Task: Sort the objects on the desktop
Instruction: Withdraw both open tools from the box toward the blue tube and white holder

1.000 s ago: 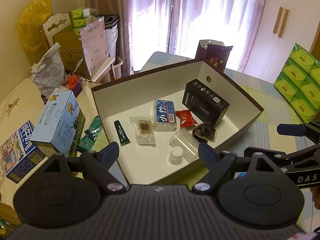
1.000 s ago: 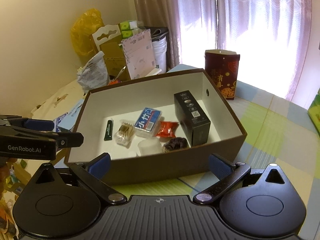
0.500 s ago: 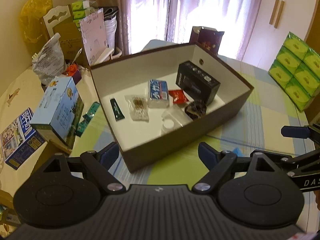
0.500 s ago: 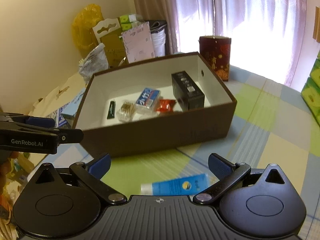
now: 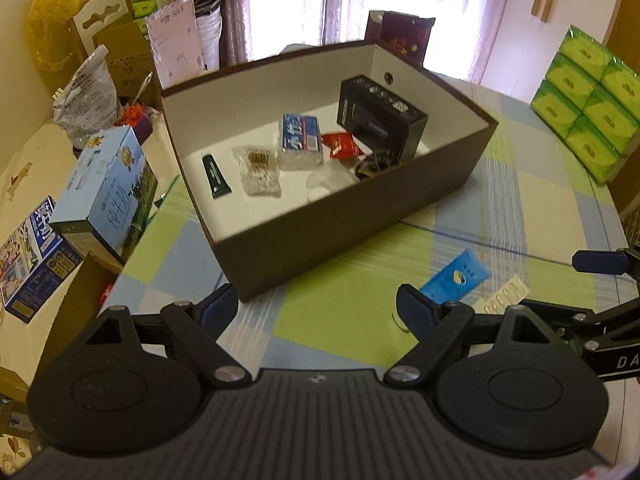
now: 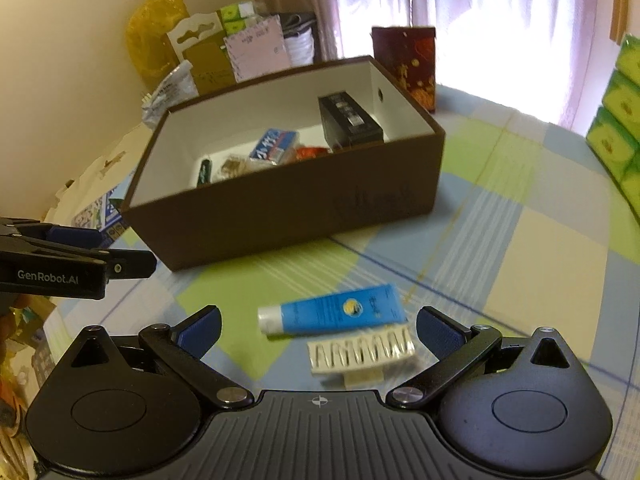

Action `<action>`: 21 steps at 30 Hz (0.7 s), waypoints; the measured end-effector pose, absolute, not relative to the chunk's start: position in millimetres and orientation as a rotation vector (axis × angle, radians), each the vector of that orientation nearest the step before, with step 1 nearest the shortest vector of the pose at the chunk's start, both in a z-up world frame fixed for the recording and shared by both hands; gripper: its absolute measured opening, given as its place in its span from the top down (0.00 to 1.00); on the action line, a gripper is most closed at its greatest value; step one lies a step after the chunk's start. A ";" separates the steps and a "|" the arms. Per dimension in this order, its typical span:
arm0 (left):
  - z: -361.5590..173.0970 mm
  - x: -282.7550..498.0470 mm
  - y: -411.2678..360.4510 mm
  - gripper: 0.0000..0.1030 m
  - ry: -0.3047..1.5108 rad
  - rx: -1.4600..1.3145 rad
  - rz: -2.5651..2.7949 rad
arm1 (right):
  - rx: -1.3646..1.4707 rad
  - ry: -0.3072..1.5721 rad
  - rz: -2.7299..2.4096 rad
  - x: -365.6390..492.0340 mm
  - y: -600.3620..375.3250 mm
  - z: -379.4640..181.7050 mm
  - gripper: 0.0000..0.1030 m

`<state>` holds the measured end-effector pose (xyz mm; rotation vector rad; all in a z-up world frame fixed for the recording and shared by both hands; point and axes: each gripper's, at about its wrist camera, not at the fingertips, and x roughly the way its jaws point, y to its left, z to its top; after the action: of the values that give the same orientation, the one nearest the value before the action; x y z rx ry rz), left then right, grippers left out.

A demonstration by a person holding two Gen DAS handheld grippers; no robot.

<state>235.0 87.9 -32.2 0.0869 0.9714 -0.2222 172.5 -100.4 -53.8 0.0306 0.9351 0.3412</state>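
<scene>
A brown open box stands on the checked tablecloth and holds a black carton, a blue-white pack, cotton swabs, a dark green tube and other small items. In front of it lie a blue tube and a white pill blister. My right gripper is open just above and behind the tube and blister, which lie between its fingers. My left gripper is open over bare cloth near the box's front corner.
Green tissue packs are stacked at the right. A dark red gift bag stands behind the box. A blue milk carton and a printed box sit at the table's left edge, with clutter and curtains beyond.
Both grippers have drawn back from the box. The blue tube and then the pill blister have come into view in front of the right gripper. Both stay open.
</scene>
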 end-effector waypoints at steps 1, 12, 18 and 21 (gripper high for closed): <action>-35.0 234.1 87.6 0.19 0.979 0.087 -0.225 | 0.032 0.943 0.339 171.3 -102.5 -57.2 0.02; -74.3 235.3 84.2 0.19 1.061 0.109 -0.233 | 0.022 0.993 0.336 163.4 -115.1 -98.3 0.02; -90.5 243.0 75.4 0.19 1.091 0.127 -0.258 | -0.005 0.989 0.347 162.4 -114.5 -116.2 0.02; -96.1 248.5 69.9 0.19 1.104 0.134 -0.273 | -0.002 0.975 0.349 165.0 -115.5 -122.5 0.02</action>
<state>248.5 69.9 -96.1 0.1338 1.1036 -0.2728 165.0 -115.5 -122.5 -0.0023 0.9748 0.3490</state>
